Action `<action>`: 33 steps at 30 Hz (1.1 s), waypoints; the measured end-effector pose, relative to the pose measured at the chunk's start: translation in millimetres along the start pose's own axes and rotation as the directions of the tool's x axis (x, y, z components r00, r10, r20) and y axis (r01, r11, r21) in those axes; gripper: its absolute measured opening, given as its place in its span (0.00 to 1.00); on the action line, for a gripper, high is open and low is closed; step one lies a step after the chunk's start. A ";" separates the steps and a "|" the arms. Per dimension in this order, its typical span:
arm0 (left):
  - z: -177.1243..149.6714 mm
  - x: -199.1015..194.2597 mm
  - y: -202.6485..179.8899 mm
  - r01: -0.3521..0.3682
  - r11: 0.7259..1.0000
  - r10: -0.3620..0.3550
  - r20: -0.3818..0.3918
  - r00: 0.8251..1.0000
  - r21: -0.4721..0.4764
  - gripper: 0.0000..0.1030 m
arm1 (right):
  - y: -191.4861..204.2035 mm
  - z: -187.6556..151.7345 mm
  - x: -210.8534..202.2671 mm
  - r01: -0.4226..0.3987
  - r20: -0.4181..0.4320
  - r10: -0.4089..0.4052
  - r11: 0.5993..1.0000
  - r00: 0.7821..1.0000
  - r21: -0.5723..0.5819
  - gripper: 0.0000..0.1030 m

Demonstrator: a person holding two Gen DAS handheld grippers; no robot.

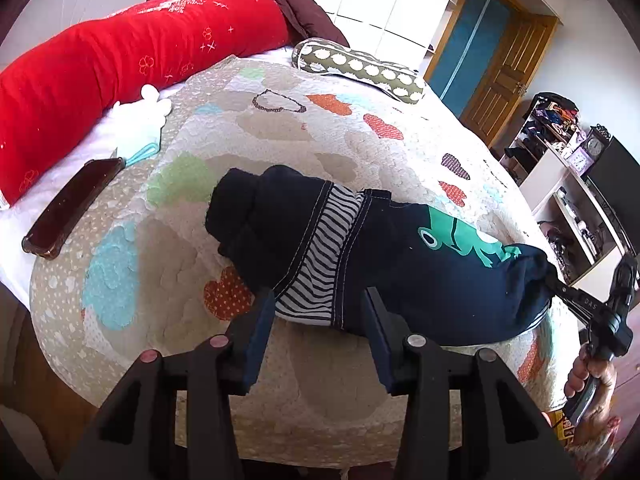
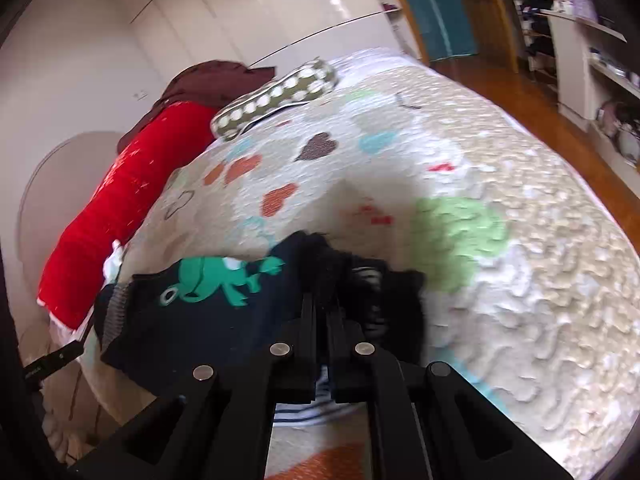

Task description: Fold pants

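Small navy pants with a green frog print and a striped lining lie bunched on the quilted bedspread. My left gripper is open, its fingers just in front of the pants' near edge, touching nothing. My right gripper is shut on the pants, pinching a fold of dark fabric. In the left wrist view it shows at the far right, gripping the pants' right end.
A red bolster and a brown blanket lie at the head of the bed. A spotted pillow, a phone and a white cloth lie on the bed. Shelves stand to the right.
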State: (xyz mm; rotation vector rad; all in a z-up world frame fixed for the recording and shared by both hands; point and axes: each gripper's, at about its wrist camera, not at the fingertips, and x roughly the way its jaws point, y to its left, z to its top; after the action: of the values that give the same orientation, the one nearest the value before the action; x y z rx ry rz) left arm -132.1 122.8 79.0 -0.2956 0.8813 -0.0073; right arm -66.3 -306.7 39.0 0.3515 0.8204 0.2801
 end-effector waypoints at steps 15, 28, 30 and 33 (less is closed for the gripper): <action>-2.0 5.2 -10.1 0.005 1.000 -0.005 -0.032 0.999 0.003 0.43 | -23.5 -11.8 -20.3 0.017 0.041 -0.020 0.997 0.999 0.076 0.80; 11.6 -4.8 -22.5 -0.019 0.999 0.019 0.001 1.000 0.047 0.47 | -39.0 22.5 4.5 0.045 -0.043 -0.042 0.996 0.998 0.073 0.22; 13.7 -5.0 -27.5 -0.017 0.998 0.017 0.007 1.000 0.058 0.50 | -45.6 20.7 16.9 0.099 -0.104 -0.093 0.993 0.990 0.060 0.31; 15.5 -2.7 -36.2 -0.014 0.997 0.014 0.004 1.000 0.079 0.51 | -54.0 15.0 12.3 0.068 -0.086 -0.059 0.992 0.995 0.110 0.41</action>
State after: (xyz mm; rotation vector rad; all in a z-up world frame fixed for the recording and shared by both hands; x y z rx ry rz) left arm -117.9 92.3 99.7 -0.2150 0.8775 -0.0286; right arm -41.2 -354.0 18.2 0.4205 0.9297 0.1904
